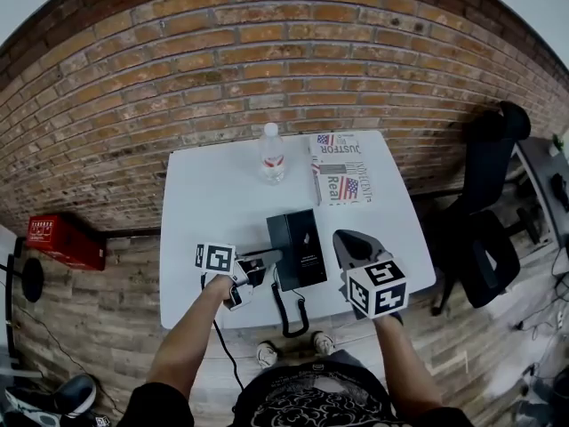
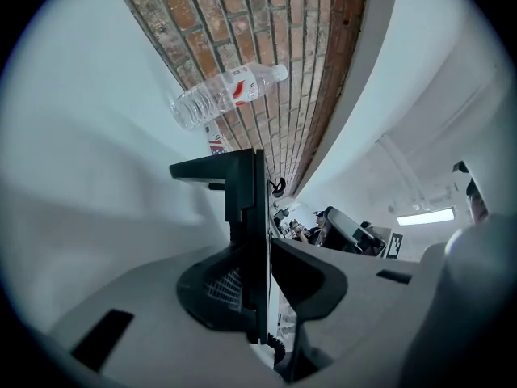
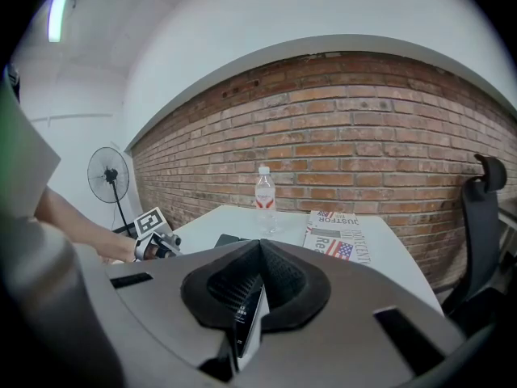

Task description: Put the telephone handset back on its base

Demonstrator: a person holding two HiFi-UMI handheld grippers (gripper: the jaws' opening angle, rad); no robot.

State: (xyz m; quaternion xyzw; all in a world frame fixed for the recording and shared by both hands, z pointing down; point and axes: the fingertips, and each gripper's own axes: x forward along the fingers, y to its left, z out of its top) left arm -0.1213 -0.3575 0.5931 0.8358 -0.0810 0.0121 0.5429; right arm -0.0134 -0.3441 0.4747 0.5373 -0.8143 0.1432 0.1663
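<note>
**Handset pinched in your left gripper (image 2: 257, 253), right beside its base (image 1: 298, 247), not yet seated.**

The left jaws clamp the black telephone handset (image 2: 242, 204) edge-on, a grip that probably lets you swing it sideways onto the cradle. It hangs at the base's left edge, and the coiled cord (image 1: 286, 314) loops off the near side of the white table (image 1: 200, 194). Your right gripper (image 3: 258, 249) hovers just right of the base with its jaws pressed together on nothing, likely ready to steady it. The water bottle (image 1: 272, 154) and newspaper (image 1: 340, 172) sit well behind, clear of your path.
</note>
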